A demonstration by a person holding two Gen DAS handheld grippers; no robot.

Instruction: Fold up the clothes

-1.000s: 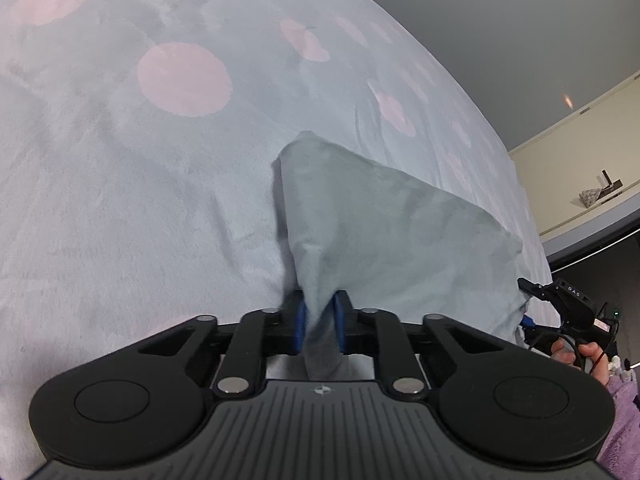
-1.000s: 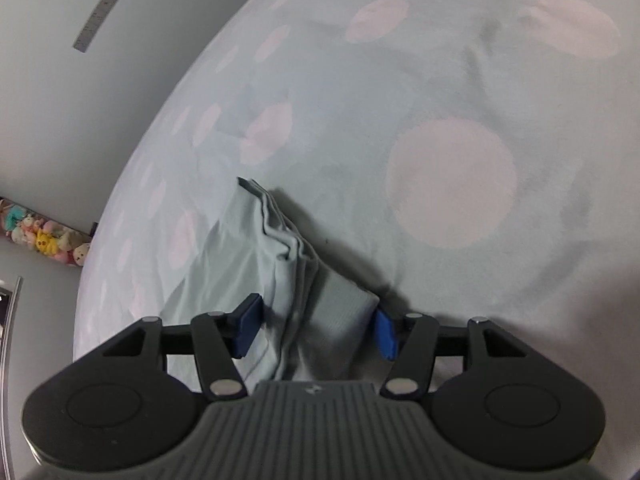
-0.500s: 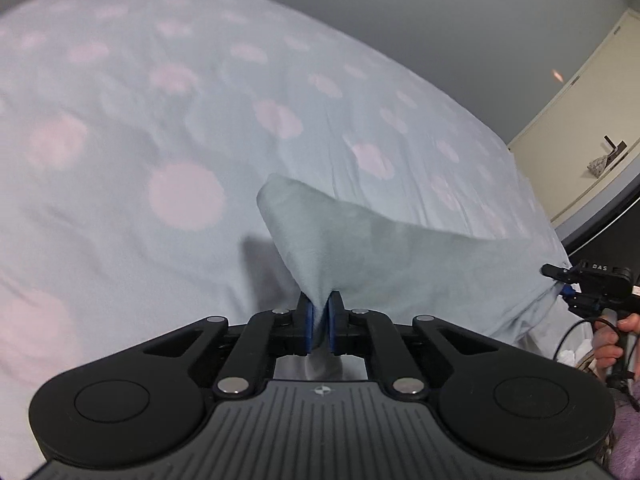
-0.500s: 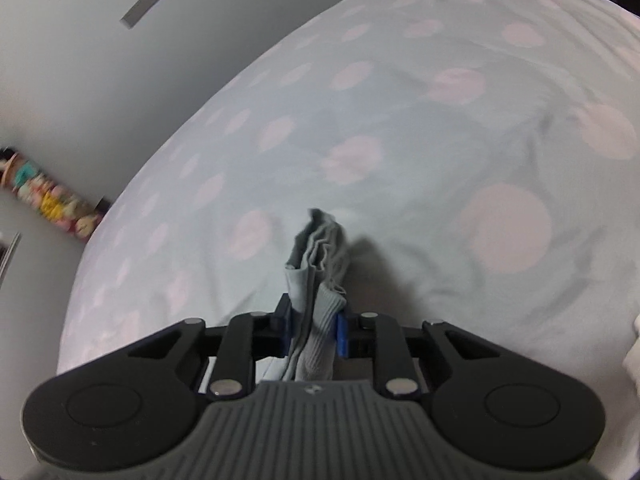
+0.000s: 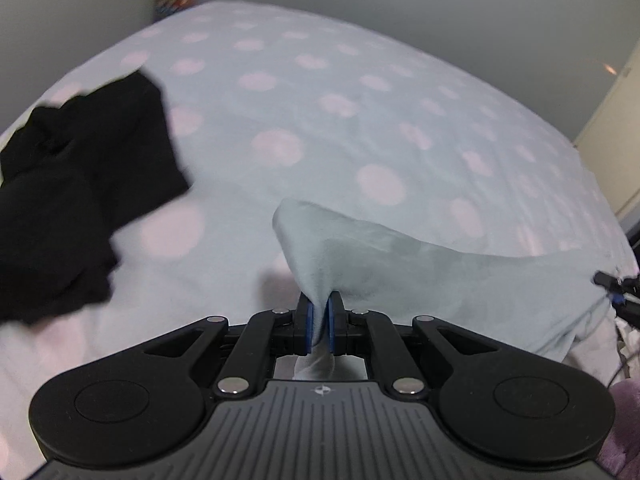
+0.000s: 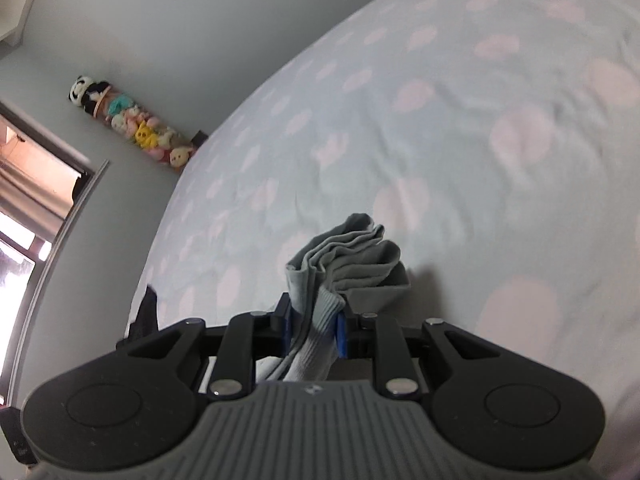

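From the left wrist camera, the left hand-held gripper has its blue pads pinched tight on a corner of the pale grey-green garment, which rises to a peak just above the pads and stretches away to the right, lifted above the bed. The bed wears a light blue cover with pink dots. A heap of black clothes lies on the cover to the left, well apart from the held cloth. At the far right edge a dark bit of the right hand-held gripper shows by the garment's other end, though it is too small to read clearly. From the right wrist camera, the right hand-held gripper is closed on a bunched, ribbed edge of the same garment, its folds fanning up above the pads. A row of soft toys stands against the wall beyond the bed.
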